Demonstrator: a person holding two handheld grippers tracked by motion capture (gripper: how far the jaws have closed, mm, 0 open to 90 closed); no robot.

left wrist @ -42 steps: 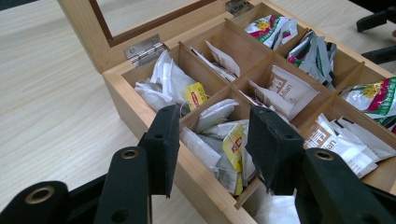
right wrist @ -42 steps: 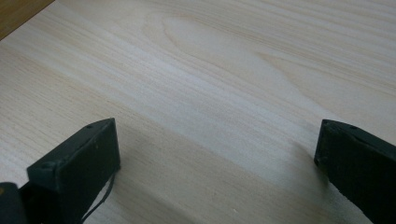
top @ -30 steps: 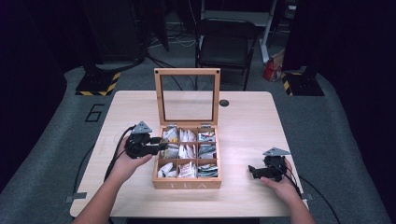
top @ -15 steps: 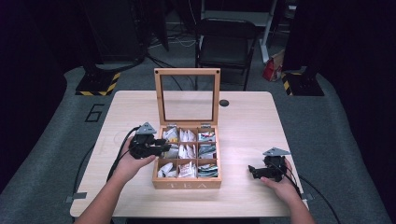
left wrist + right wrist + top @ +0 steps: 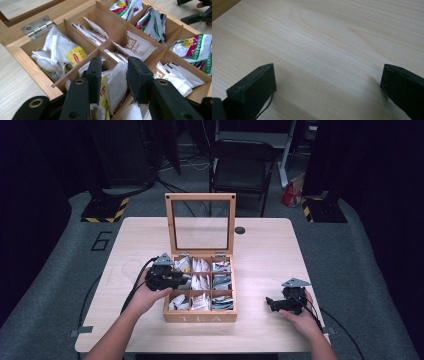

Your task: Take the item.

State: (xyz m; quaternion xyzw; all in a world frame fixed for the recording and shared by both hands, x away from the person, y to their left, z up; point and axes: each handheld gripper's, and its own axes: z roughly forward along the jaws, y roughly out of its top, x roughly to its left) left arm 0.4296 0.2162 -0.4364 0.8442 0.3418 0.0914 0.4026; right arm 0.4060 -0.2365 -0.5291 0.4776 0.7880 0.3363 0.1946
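A person's left gripper reaches into an open wooden tea box while the right gripper waits on the table.

From the high view we see the box near the table's front edge, its glass lid upright; the left gripper's tips are over the box's middle-left compartment, and the right gripper rests well to the right of the box. In the left gripper view we see the left gripper with a white tea bag standing between its jaws in that compartment; the jaws have just been closing, and we cannot tell whether the pads press on it yet. In the right gripper view we see the right gripper released, jaws wide apart over bare wood.
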